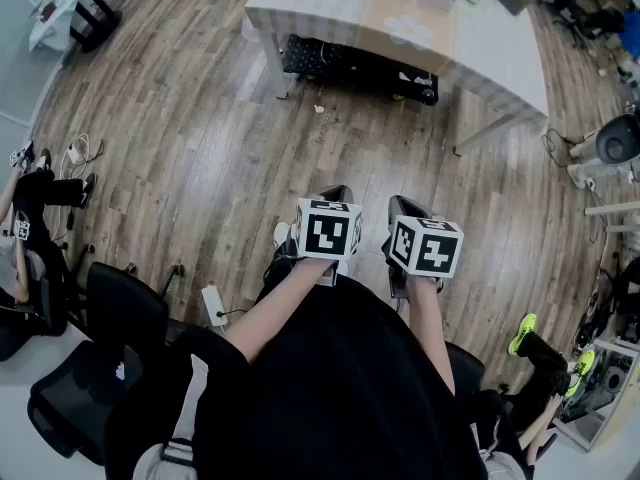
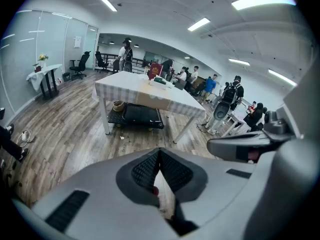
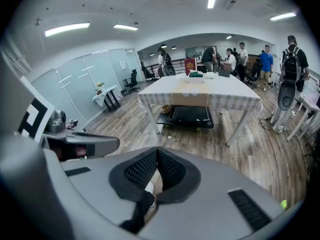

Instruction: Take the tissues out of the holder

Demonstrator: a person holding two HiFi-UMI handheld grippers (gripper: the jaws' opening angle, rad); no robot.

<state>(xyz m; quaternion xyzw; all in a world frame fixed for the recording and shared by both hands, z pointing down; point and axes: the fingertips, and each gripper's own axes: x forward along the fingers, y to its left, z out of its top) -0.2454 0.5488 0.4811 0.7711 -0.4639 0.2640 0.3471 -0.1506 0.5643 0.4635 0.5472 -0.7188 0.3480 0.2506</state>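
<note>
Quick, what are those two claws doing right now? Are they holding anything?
Left claw: closed, holding nothing.
Right claw: closed, holding nothing.

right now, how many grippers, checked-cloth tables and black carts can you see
grippers: 2 (left gripper, right gripper, both shut, nothing held)
checked-cloth table: 1
black cart under it: 1
total: 4

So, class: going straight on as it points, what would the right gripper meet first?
Probably the wooden floor, short of the table; the right gripper, jaws shut, aims there, and nothing nearer shows.
</note>
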